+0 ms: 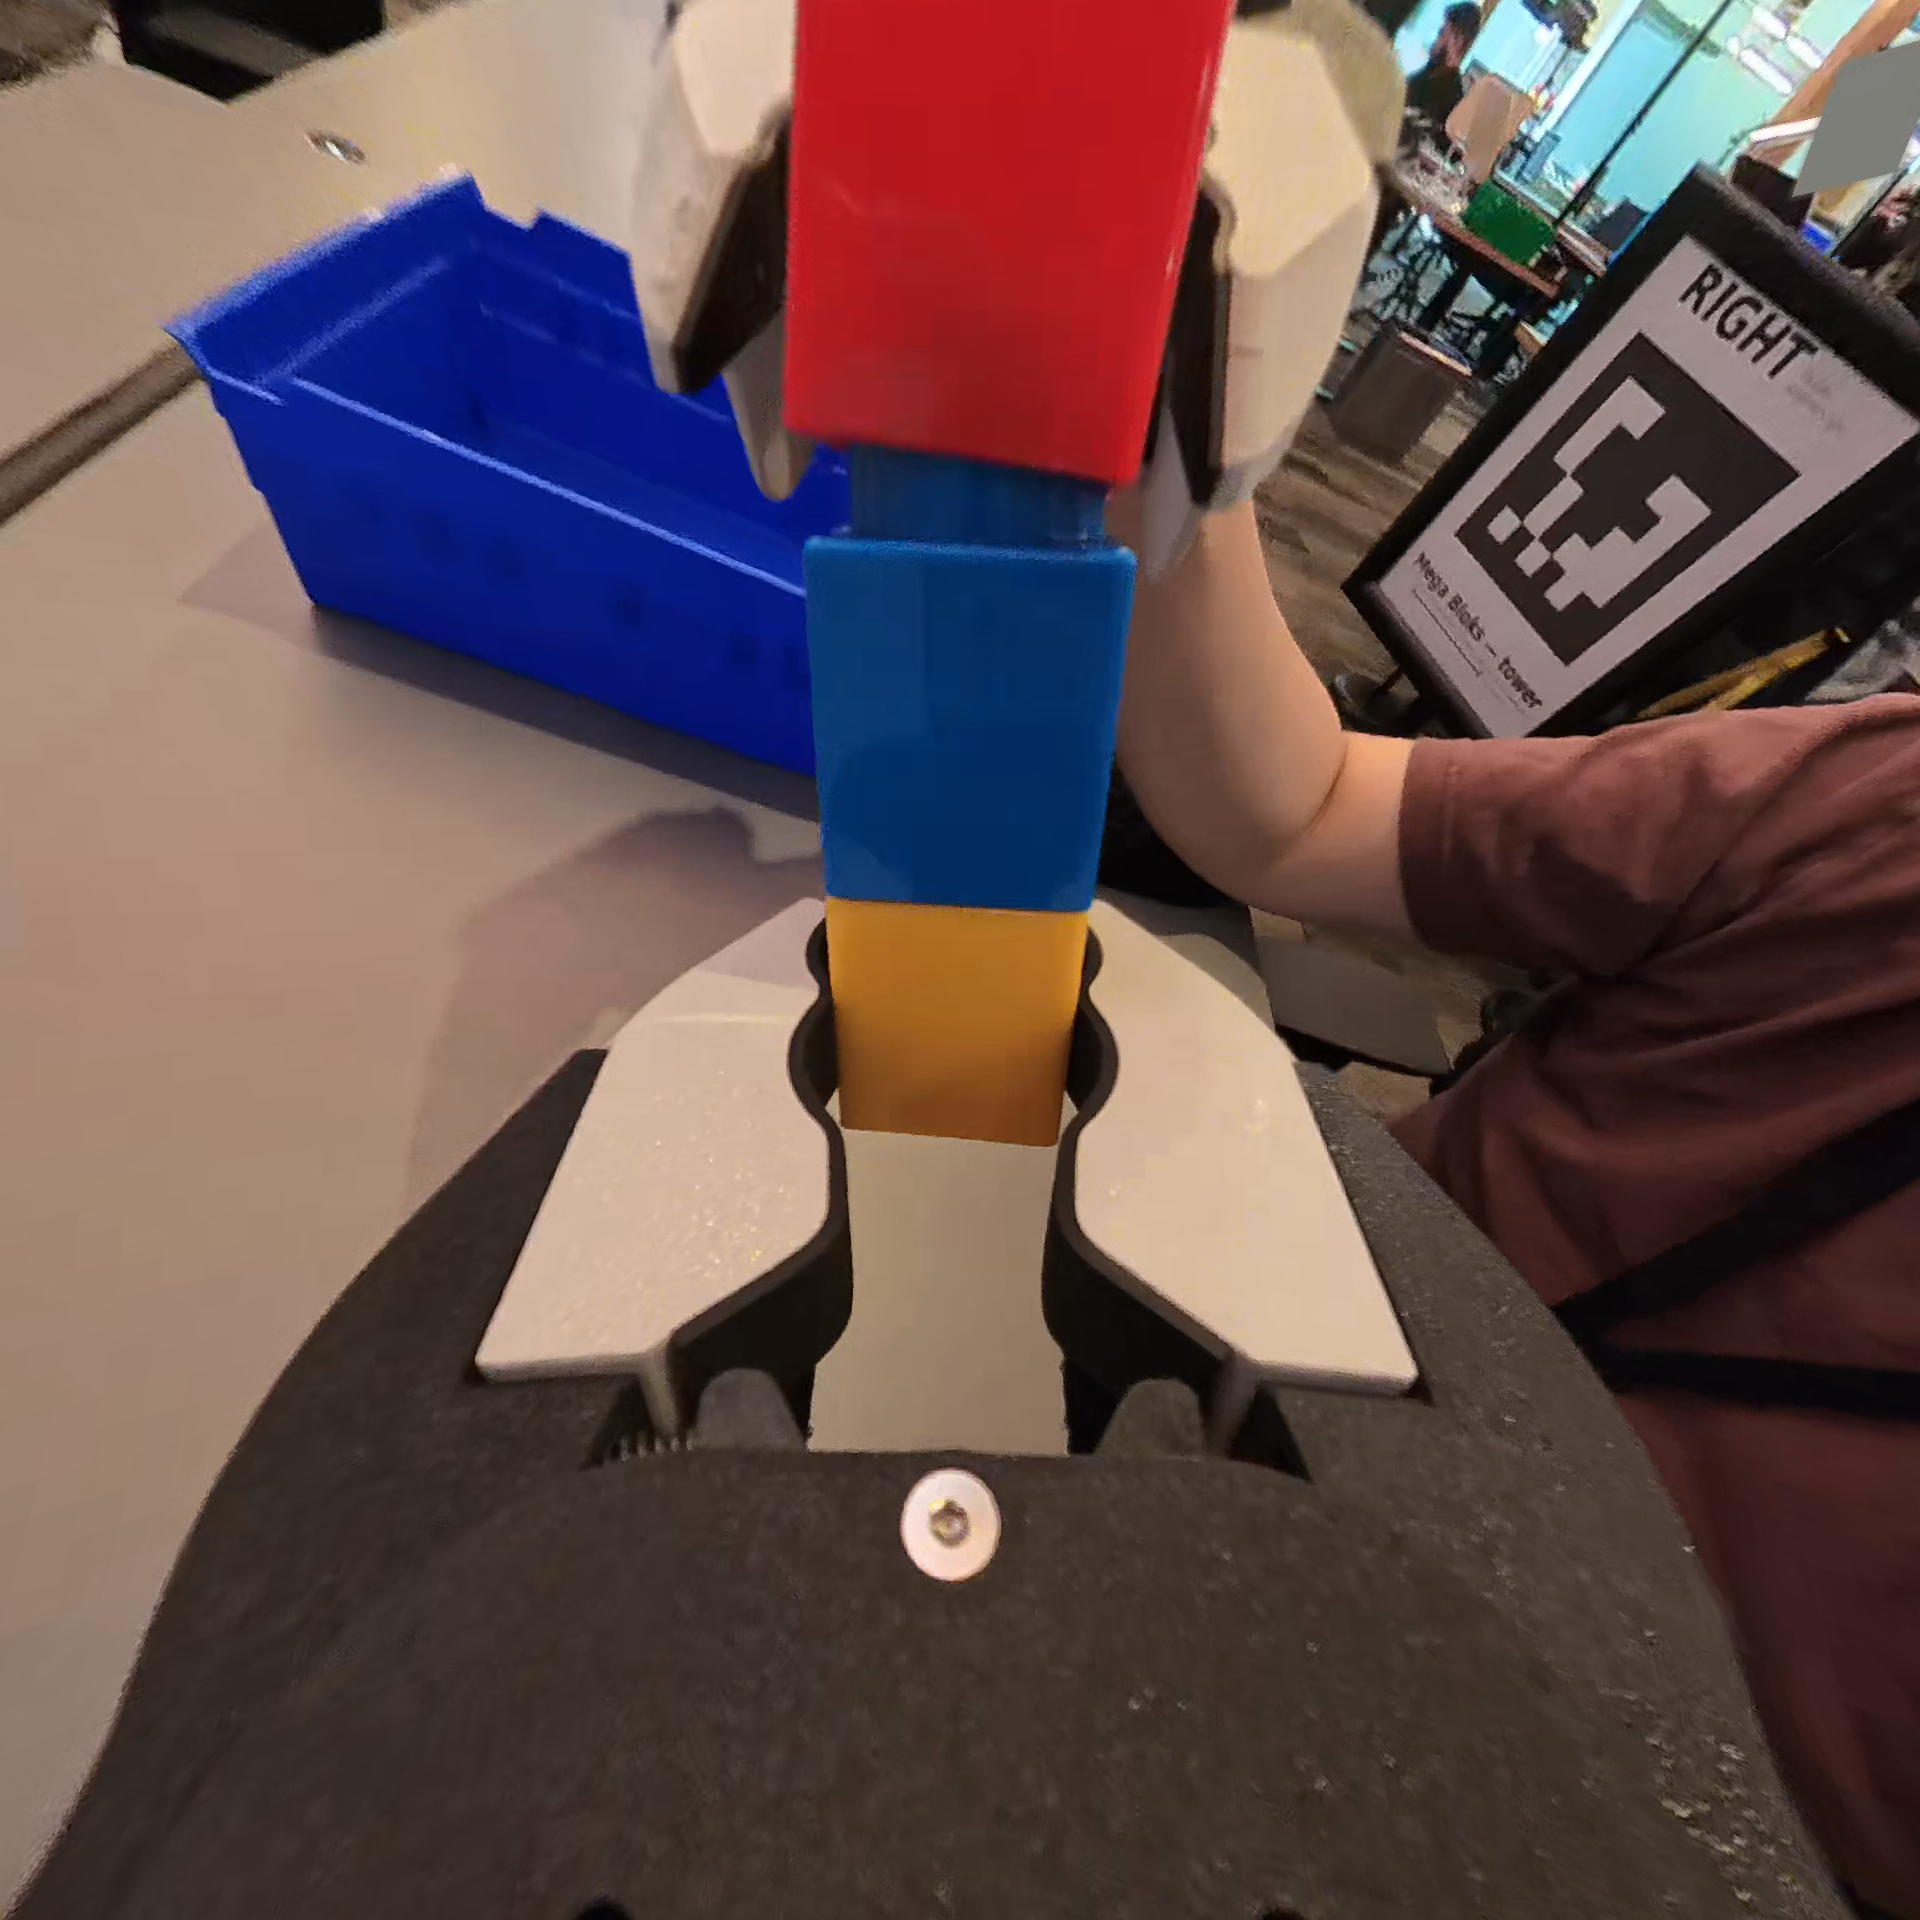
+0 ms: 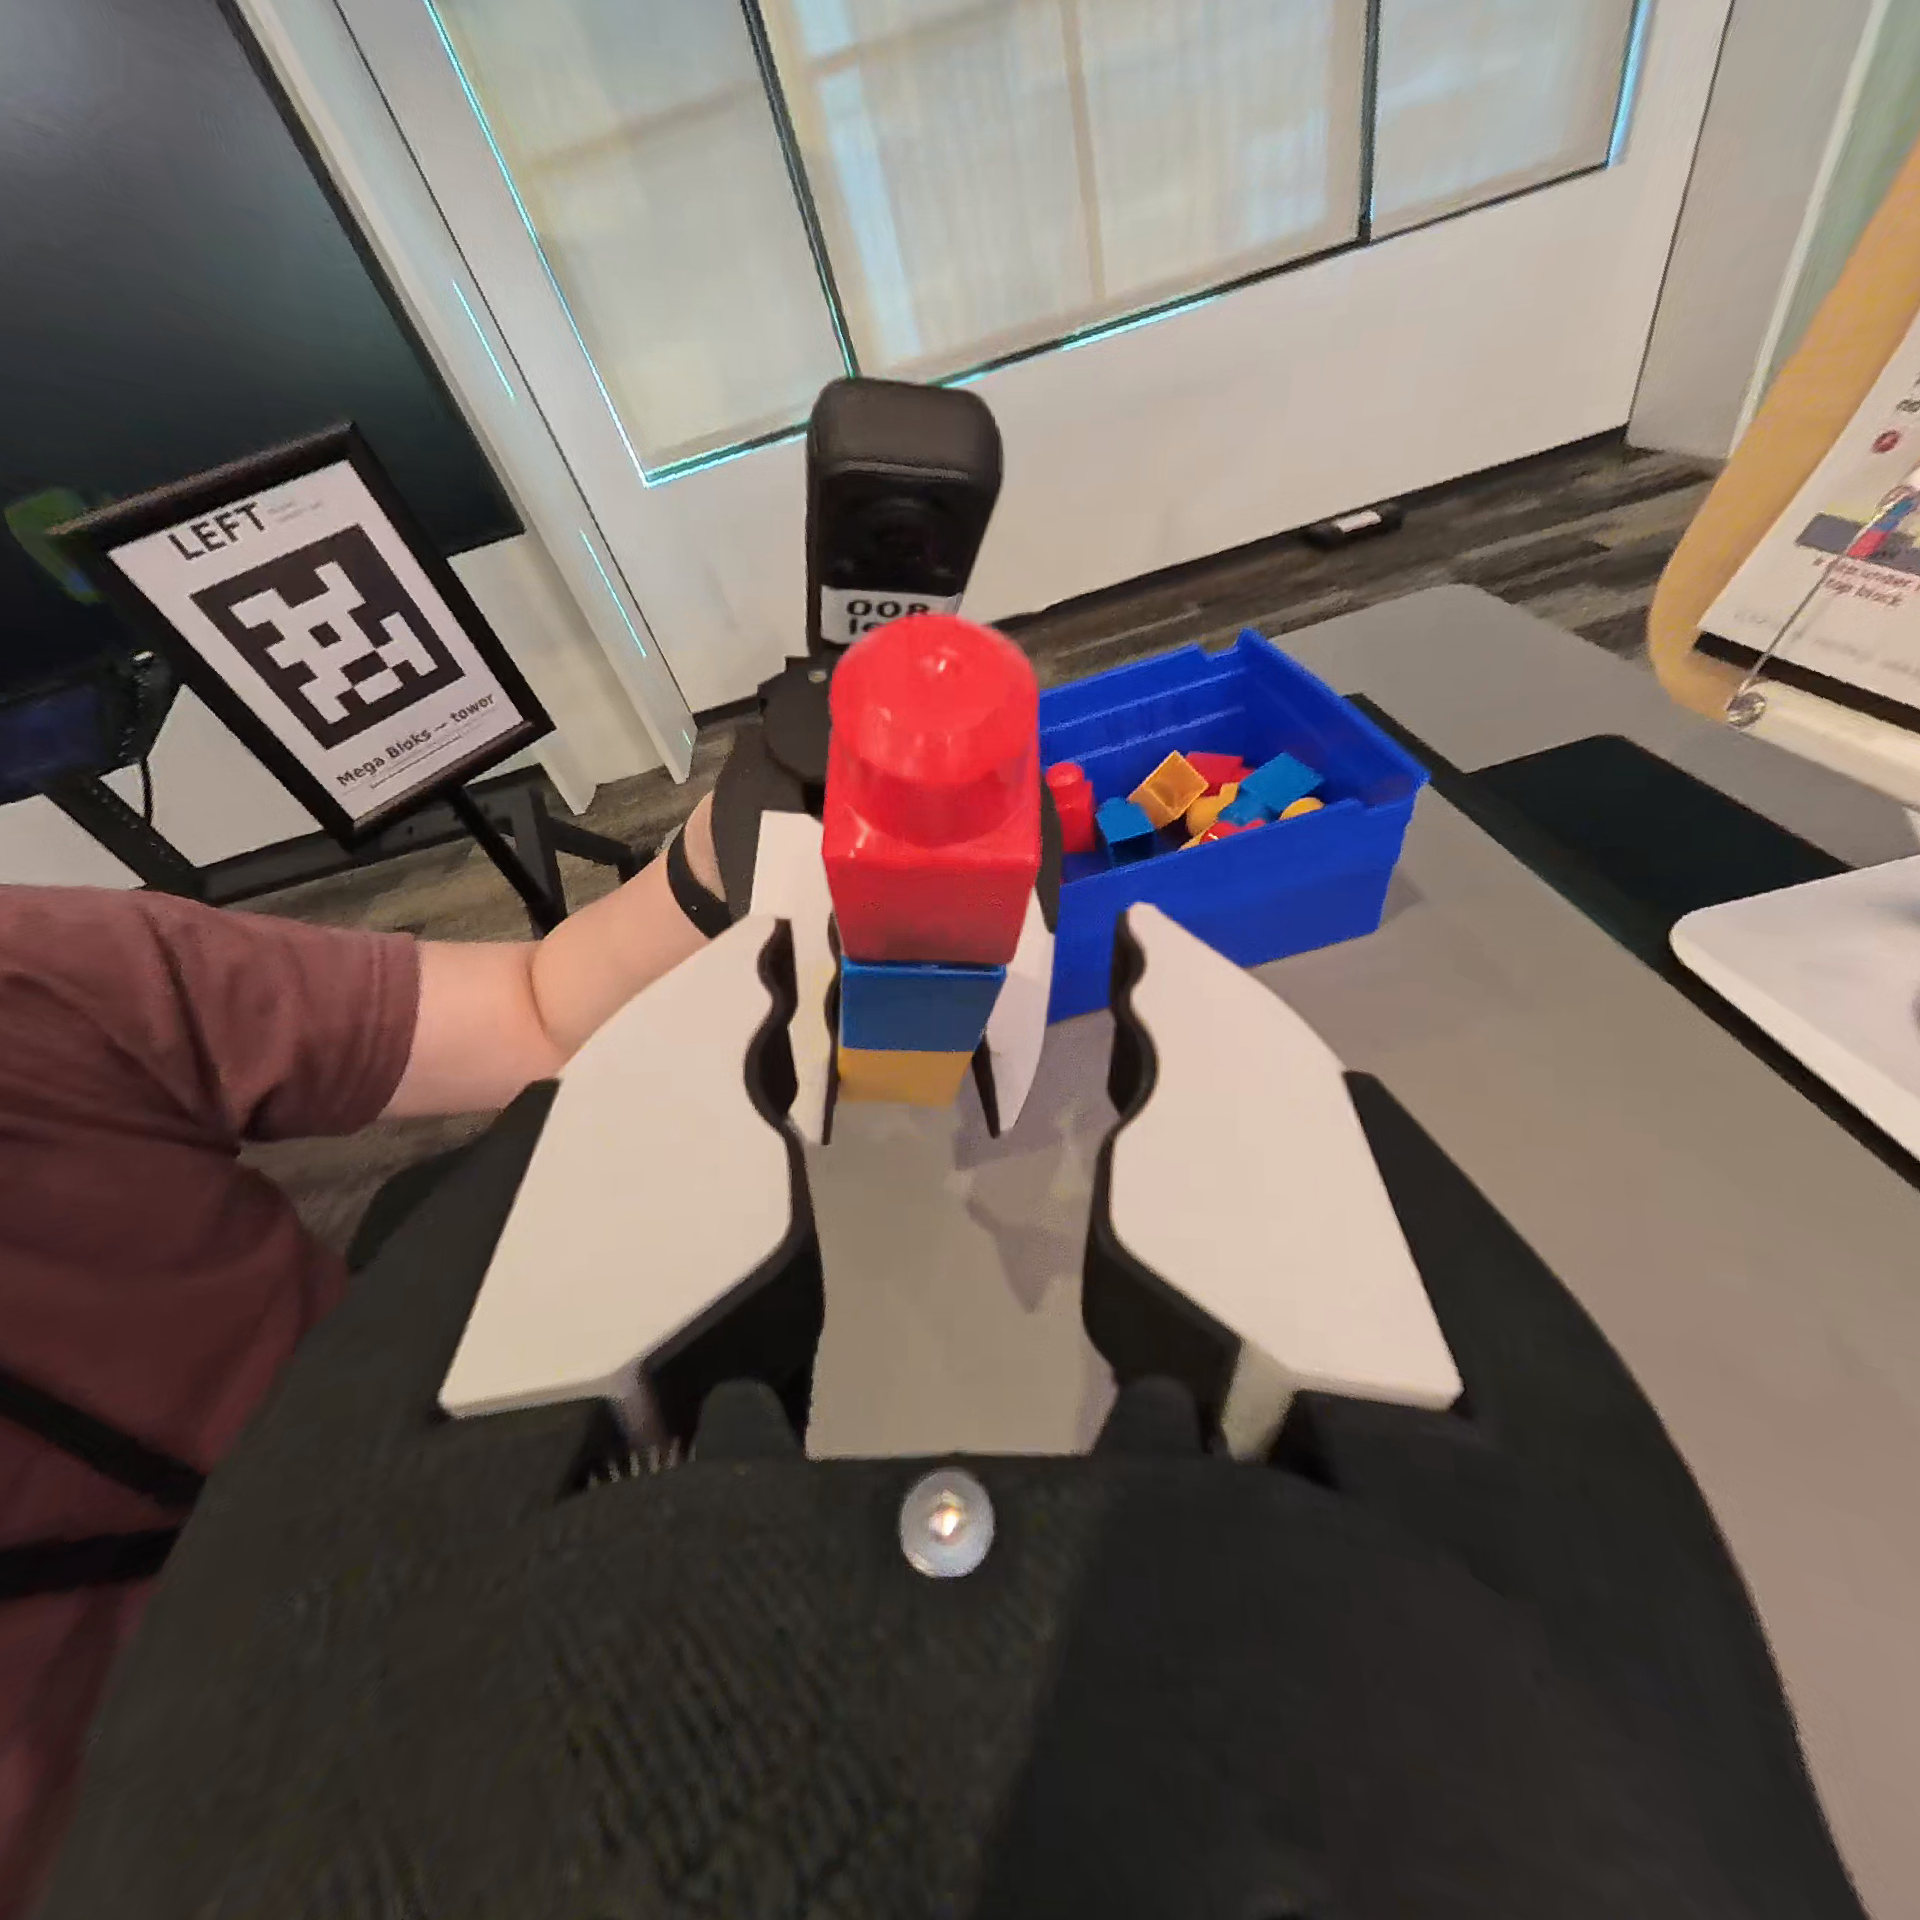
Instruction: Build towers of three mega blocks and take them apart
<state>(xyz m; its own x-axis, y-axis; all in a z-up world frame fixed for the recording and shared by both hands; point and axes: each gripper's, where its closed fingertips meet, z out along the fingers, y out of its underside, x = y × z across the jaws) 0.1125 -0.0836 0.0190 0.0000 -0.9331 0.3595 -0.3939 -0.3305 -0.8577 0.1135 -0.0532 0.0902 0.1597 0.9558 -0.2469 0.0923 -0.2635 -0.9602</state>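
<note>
Three-block tower (image 1: pixel 961 727): left jaws grip yellow block (image 1: pixel 956 1023); right jaws spread, clear of red block (image 2: pixel 930 831).

Both grippers (image 1: pixel 956 1023) (image 2: pixel 951 1023) match — black textured bodies, pale grey fingers (image 2: pixel 644 1164), wavy black pads. One silver screw (image 1: pixel 950 1524) each. Maroon sleeve (image 1: pixel 1662 862) — black wrist strap (image 2: pixel 691 899).

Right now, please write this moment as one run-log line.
tower: red on blue on yellow | left gripper: shut on yellow block | right gripper: open, beside tower | blue bin: loose blocks

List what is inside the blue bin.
The blue bin holds loose red, blue and yellow blocks, piled together. Its near wall and the red tower block cover the rest.
</note>
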